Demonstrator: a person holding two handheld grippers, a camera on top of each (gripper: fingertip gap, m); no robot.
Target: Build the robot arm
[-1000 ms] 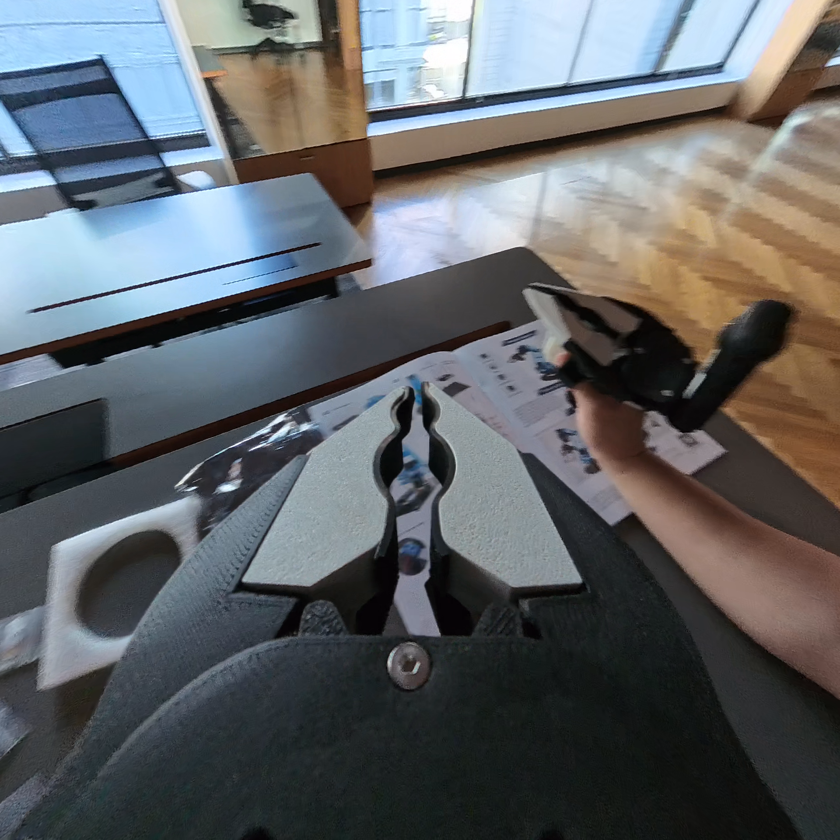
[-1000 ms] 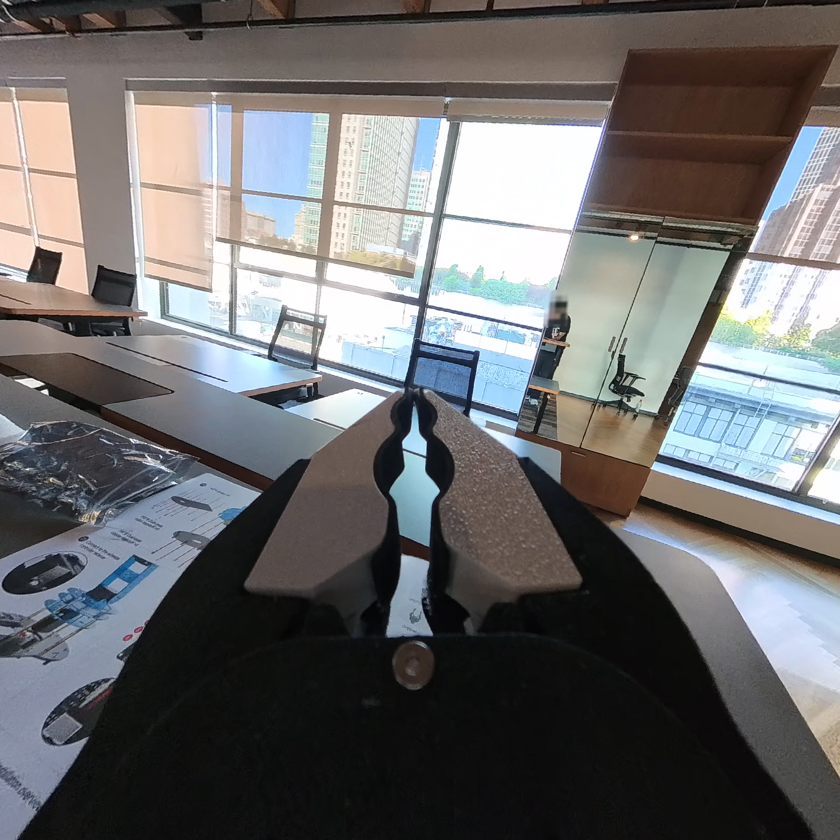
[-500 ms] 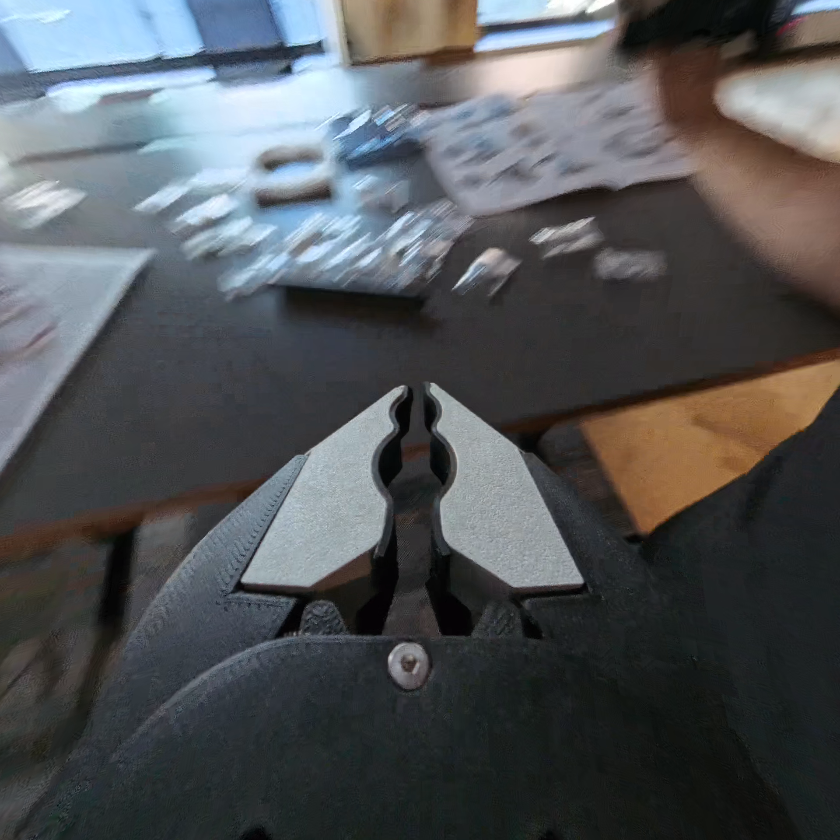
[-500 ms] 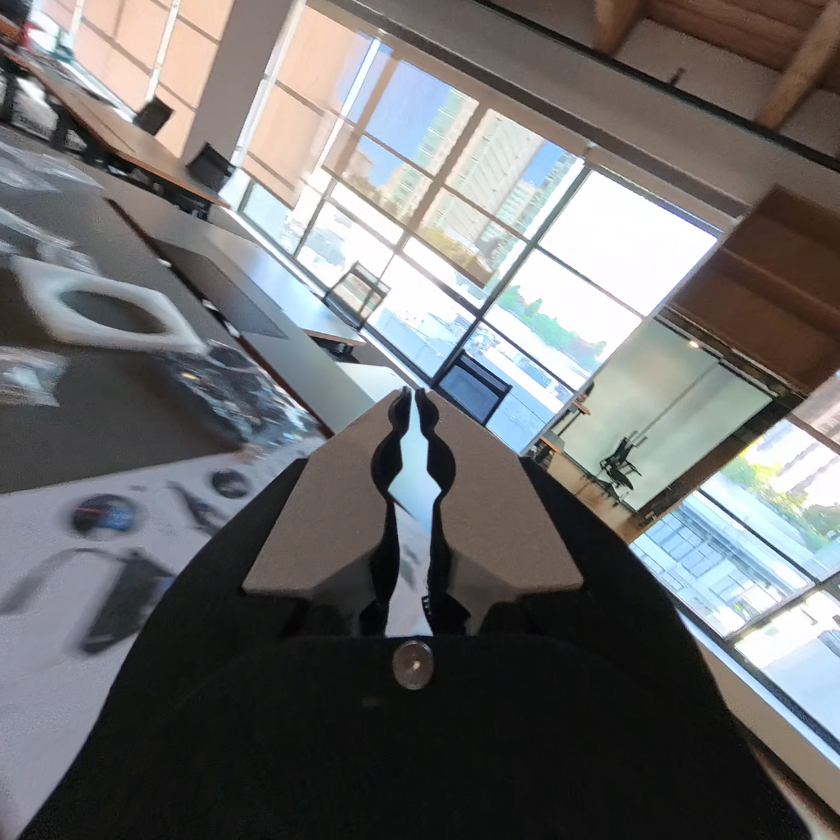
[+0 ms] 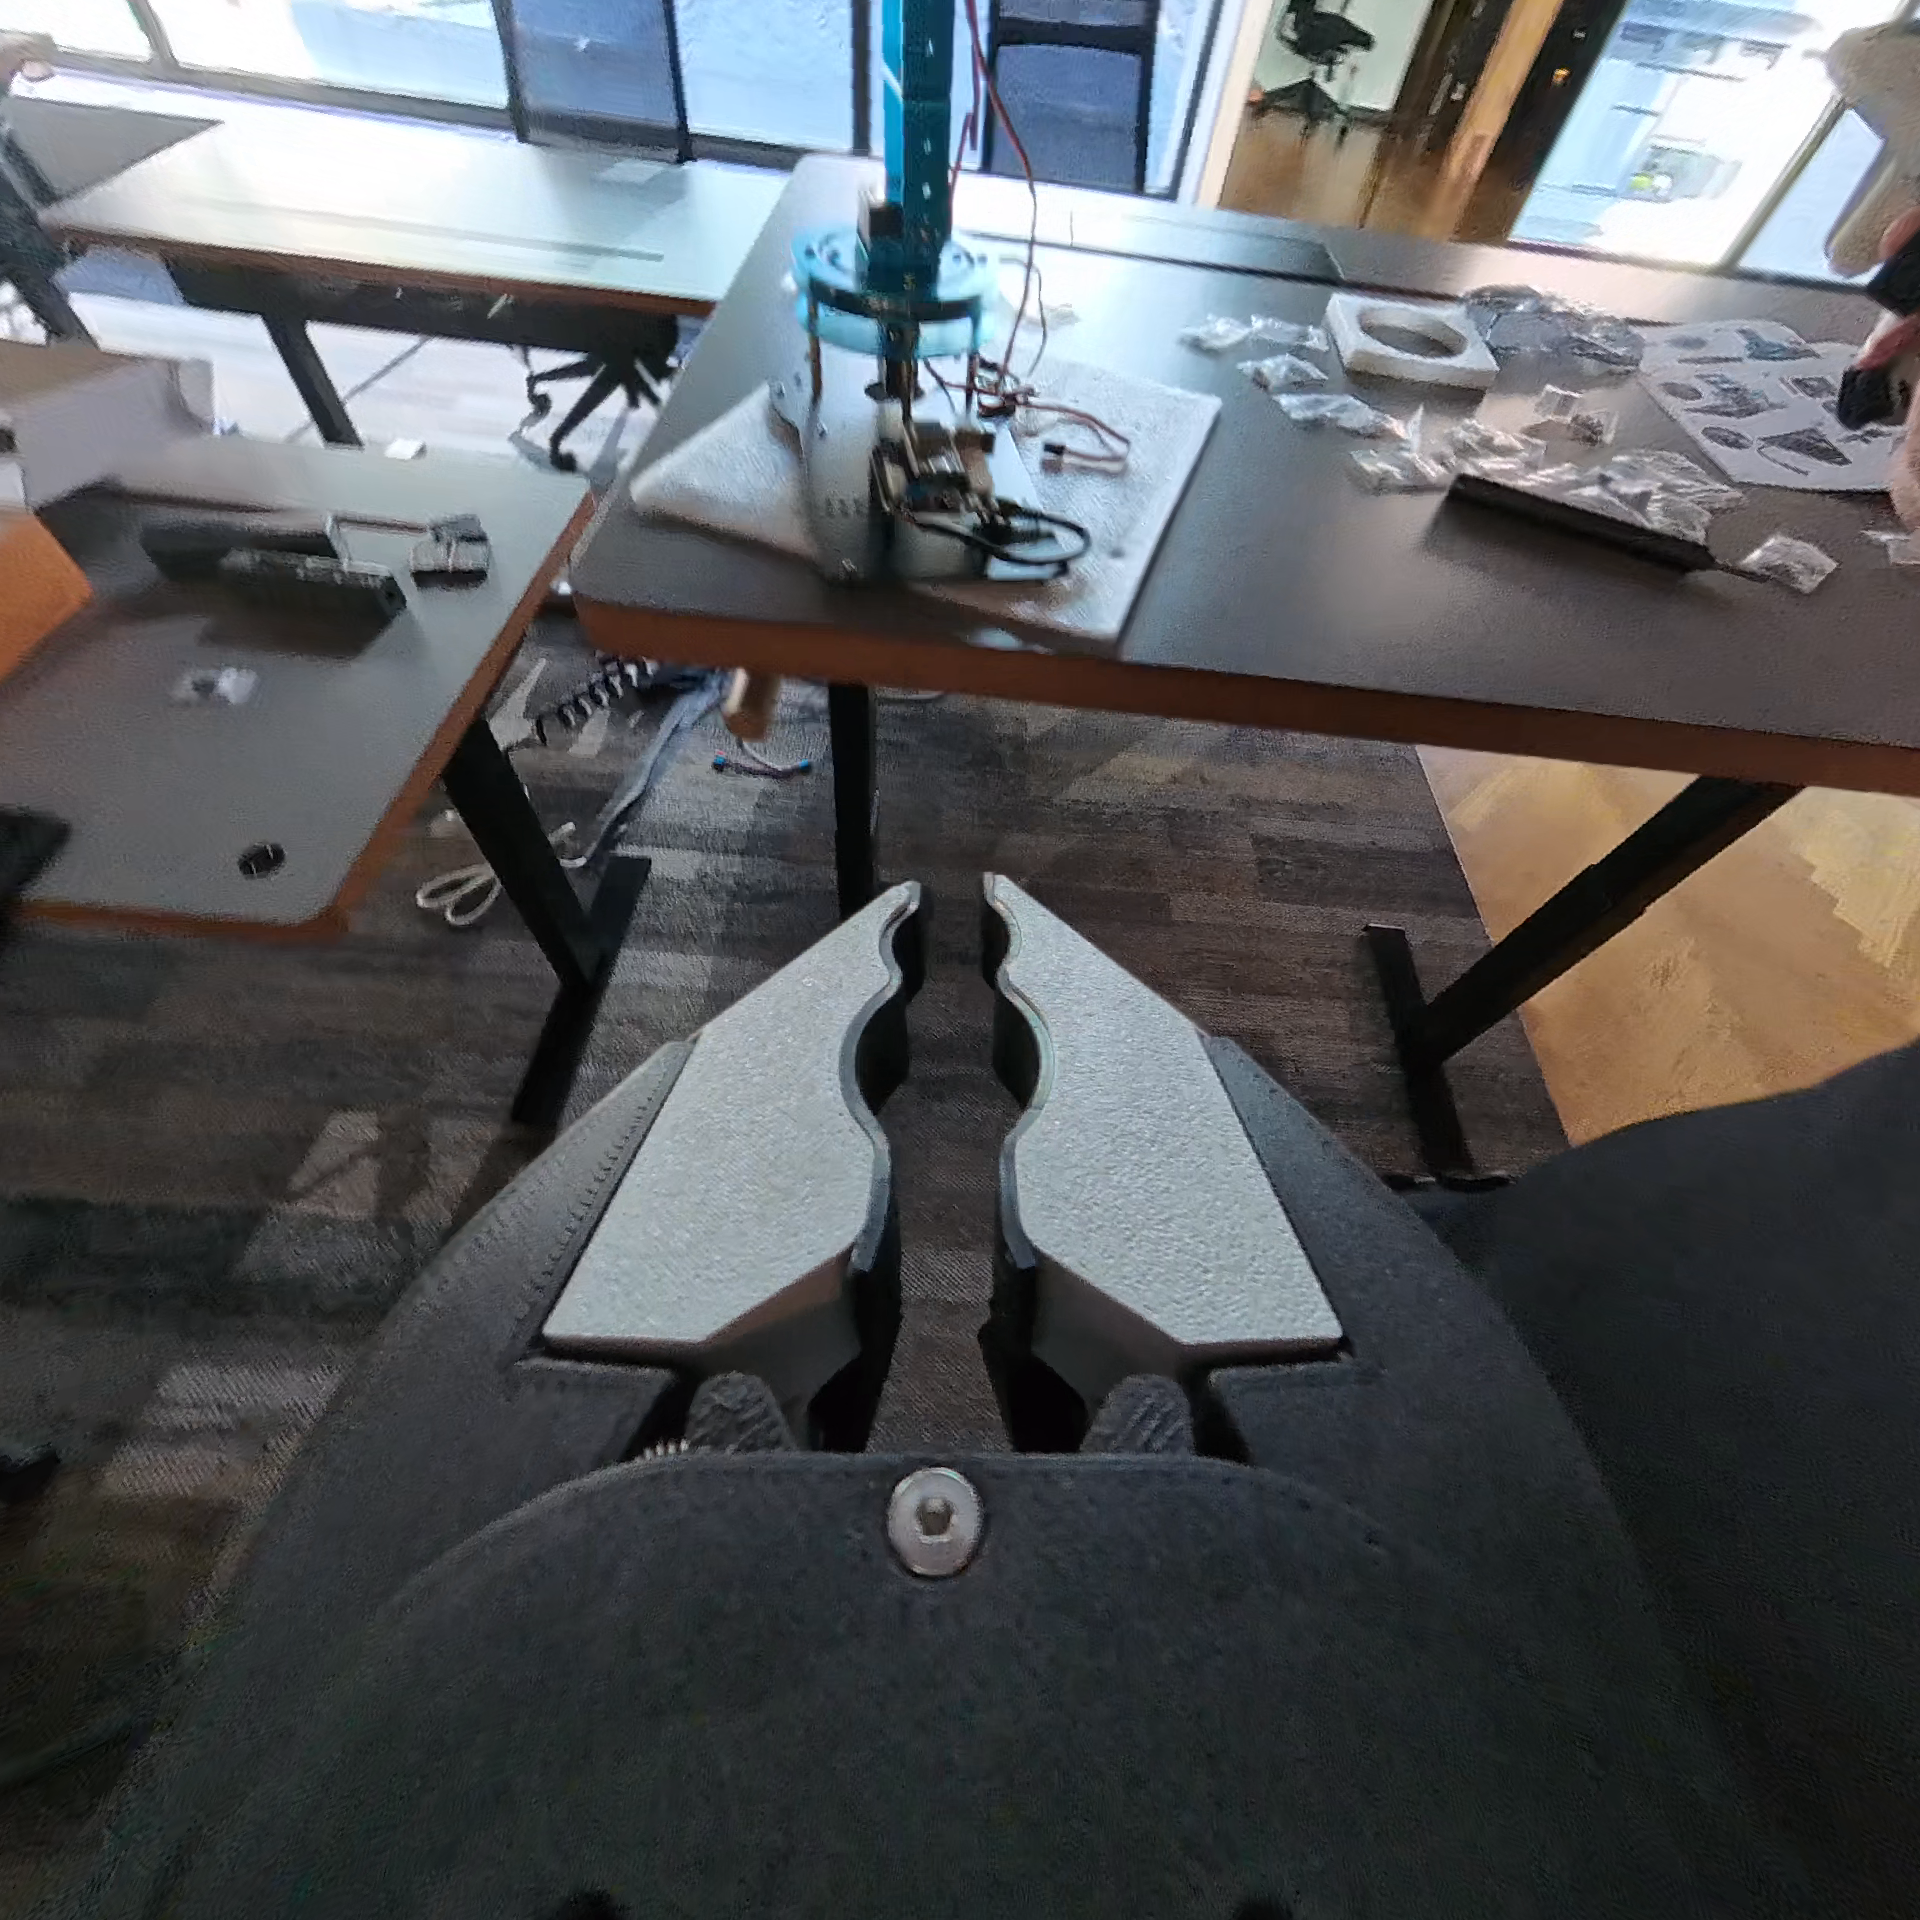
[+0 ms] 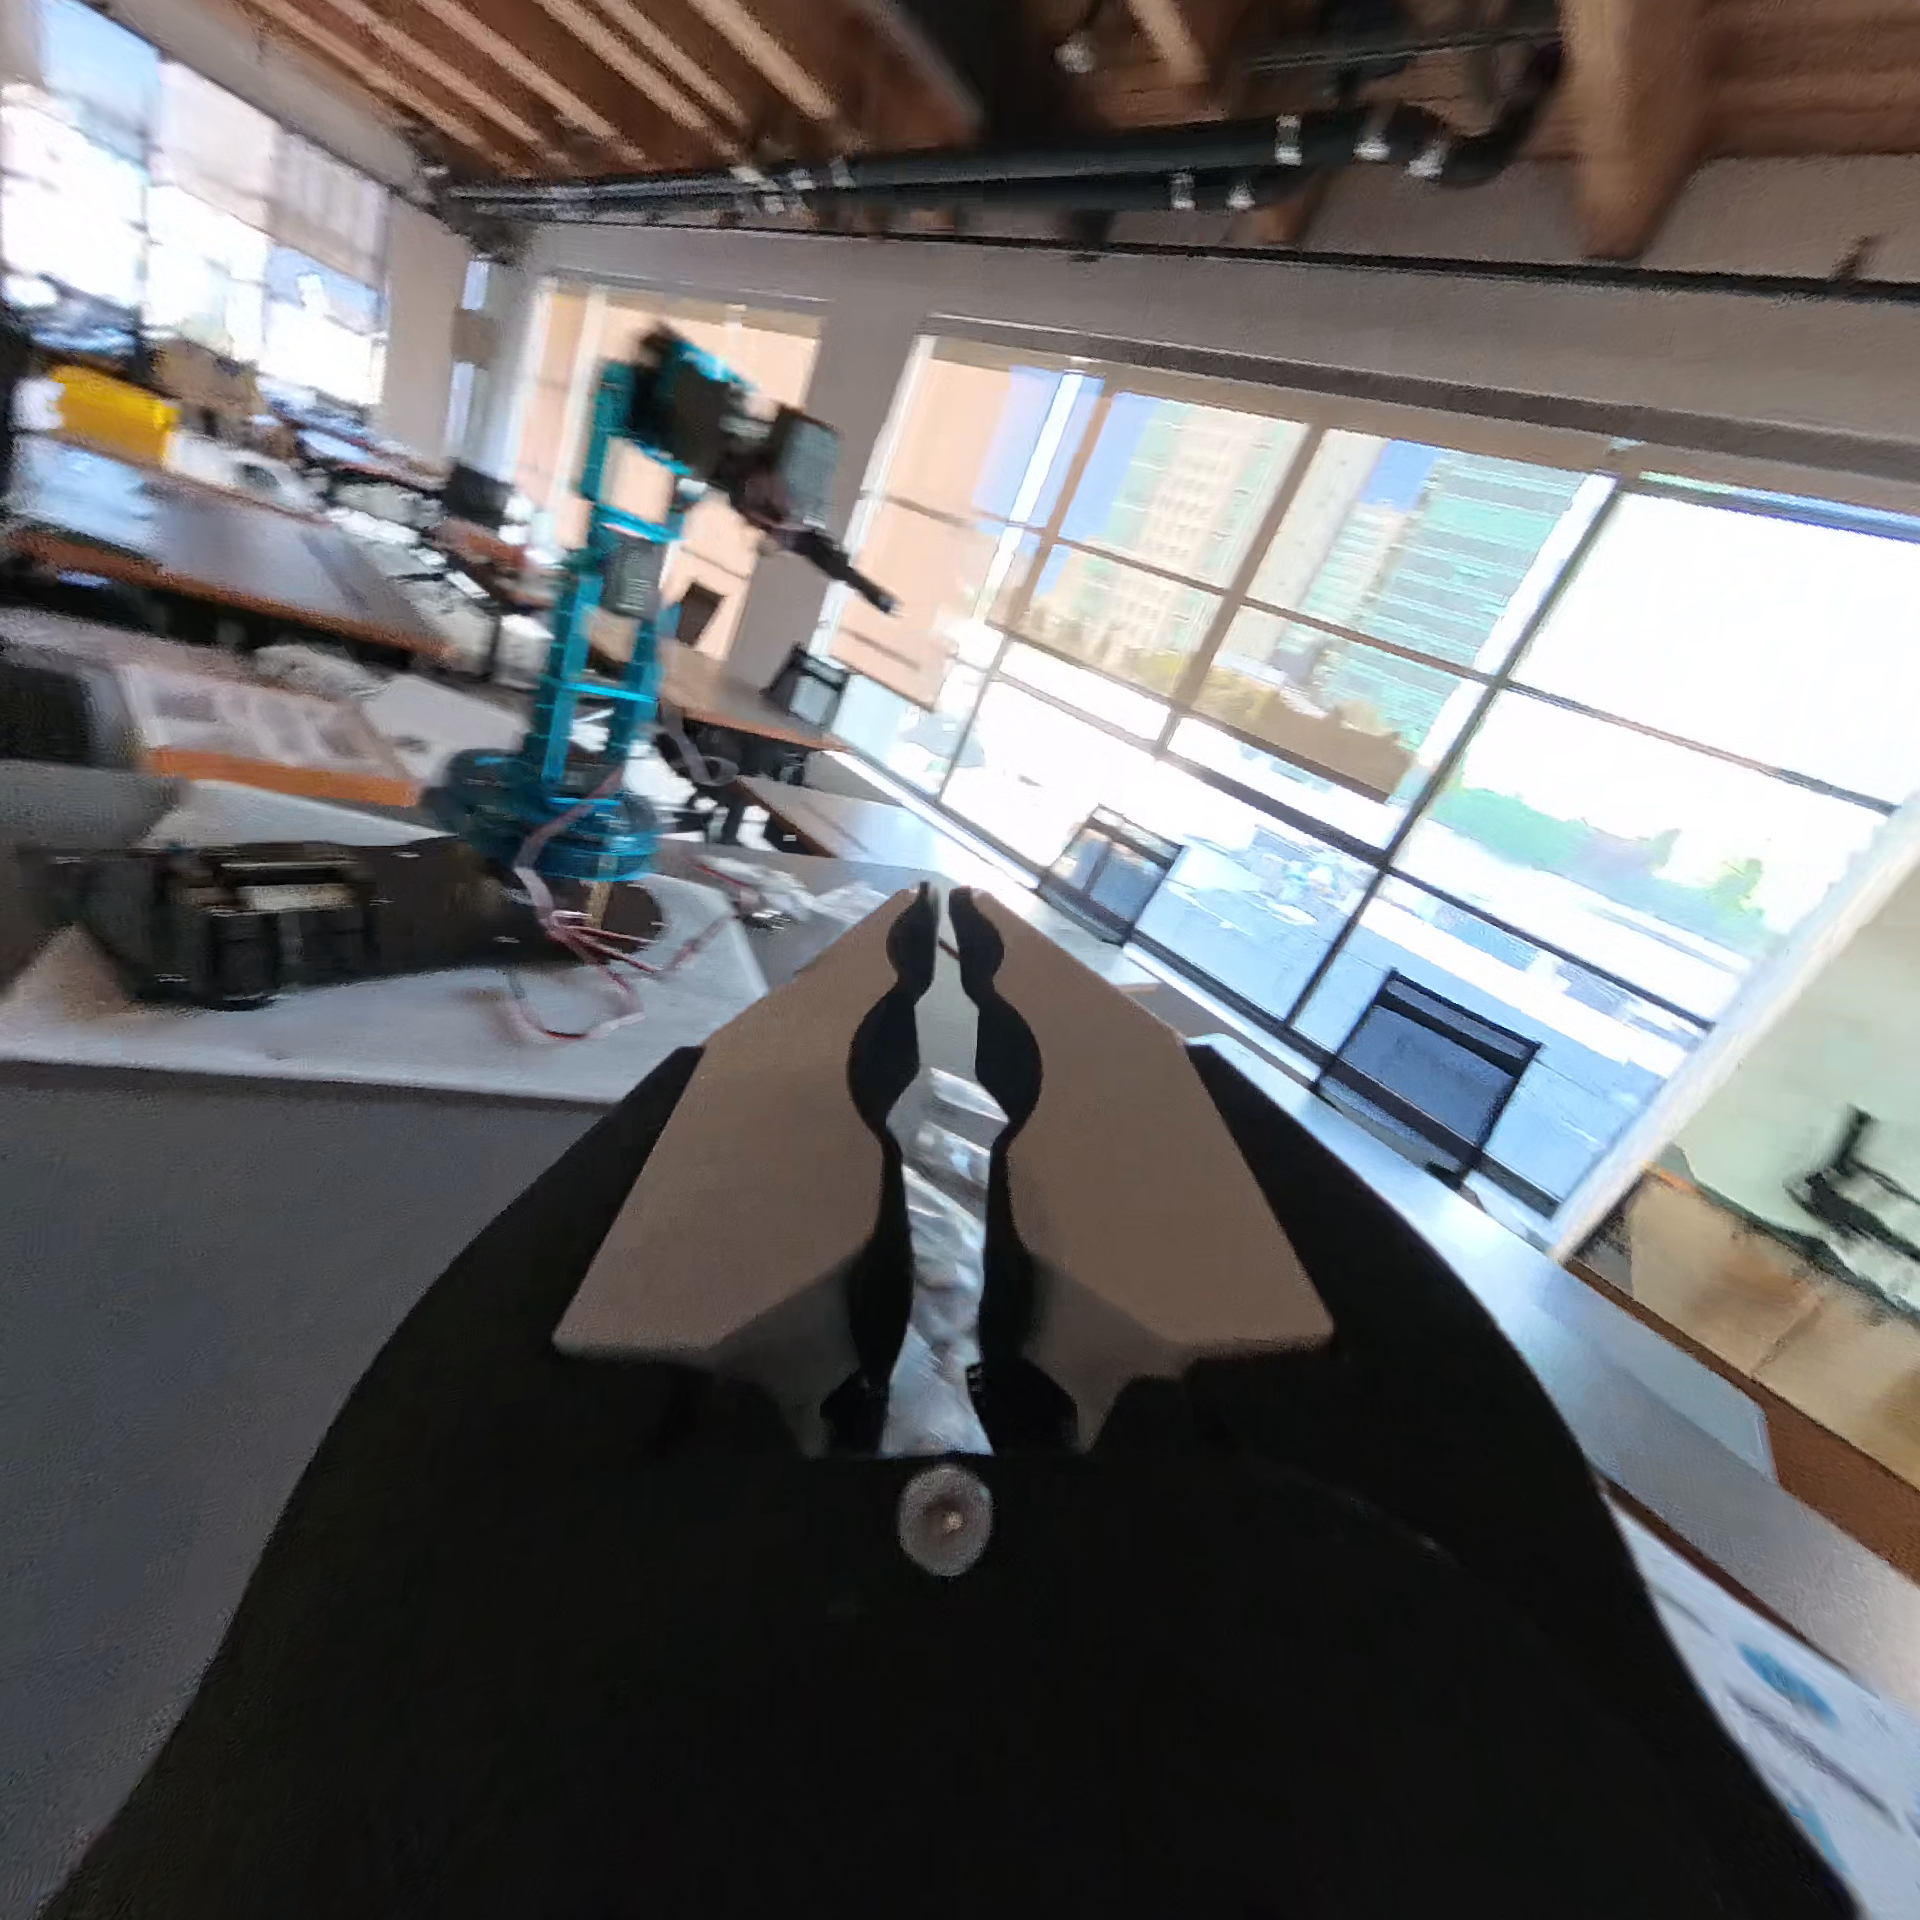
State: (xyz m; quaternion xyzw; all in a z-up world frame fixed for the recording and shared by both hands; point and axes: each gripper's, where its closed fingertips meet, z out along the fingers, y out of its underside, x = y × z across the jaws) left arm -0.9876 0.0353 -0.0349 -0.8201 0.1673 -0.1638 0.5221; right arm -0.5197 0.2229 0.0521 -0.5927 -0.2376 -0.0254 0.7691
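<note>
My left gripper (image 5: 952,904) is shut and empty, with only a thin slit between its tips. It hangs over grey carpet (image 5: 1122,831), in front of and below a black table (image 5: 1351,603). On that table a blue robot arm kit (image 5: 914,239) with red wires stands on a white mat (image 5: 1132,488). My right gripper (image 6: 939,904) is shut and empty, tilted, low over the same table (image 6: 260,1247). The blue arm (image 6: 613,665) stands ahead to its left. Clear plastic bags (image 6: 945,1195) show between its fingers.
Small part bags (image 5: 1600,488), a white foam square (image 5: 1413,338) and a printed sheet (image 5: 1766,416) lie on the table's right part. A second table (image 5: 260,727) stands to the left. Black table legs (image 5: 852,790) and cables are ahead on the floor. Windows fill the back wall (image 6: 1455,727). My right fingertips sit around 50 centimetres from my left ones.
Both grippers swung left. The left one pulled back off the table and now hangs over the floor facing it. The right one tilted and now faces the blue arm. Both stayed shut.
</note>
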